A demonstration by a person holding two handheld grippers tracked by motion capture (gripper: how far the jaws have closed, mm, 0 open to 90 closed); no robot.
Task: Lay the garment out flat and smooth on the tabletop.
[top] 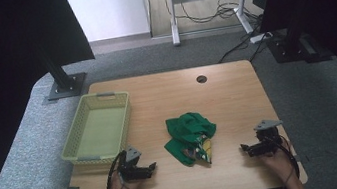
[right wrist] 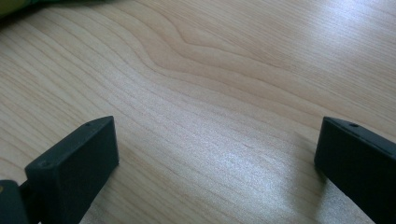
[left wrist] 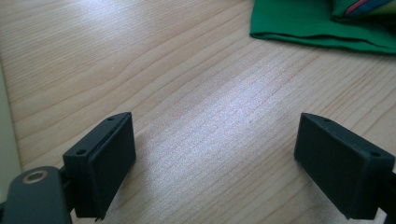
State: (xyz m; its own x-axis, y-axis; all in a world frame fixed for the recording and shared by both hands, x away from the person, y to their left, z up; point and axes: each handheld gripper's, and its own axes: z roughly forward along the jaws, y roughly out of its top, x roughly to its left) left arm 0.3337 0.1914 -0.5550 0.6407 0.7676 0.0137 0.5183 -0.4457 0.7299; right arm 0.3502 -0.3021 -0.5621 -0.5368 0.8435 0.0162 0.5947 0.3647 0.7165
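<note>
A crumpled green cloth point(top: 190, 135) with a yellow and multicoloured patch lies near the middle of the wooden table point(top: 228, 100). My left gripper point(top: 151, 168) rests low at the front left, pointing right toward the cloth, jaws wide apart over bare wood. In the left gripper view the cloth's green hem point(left wrist: 322, 28) lies at the top right, well beyond the fingertips point(left wrist: 109, 158). My right gripper point(top: 243, 149) sits at the front right, pointing left at the cloth, also open with nothing between its jaws. The right gripper view has bare wood grain between its fingertips point(right wrist: 79, 163).
A pale yellow-green plastic basket point(top: 98, 127), with nothing inside, stands at the table's left side, just behind my left gripper. A cable hole point(top: 201, 79) sits near the far edge. Black stands point(top: 60, 75) flank the table; grey carpet surrounds it.
</note>
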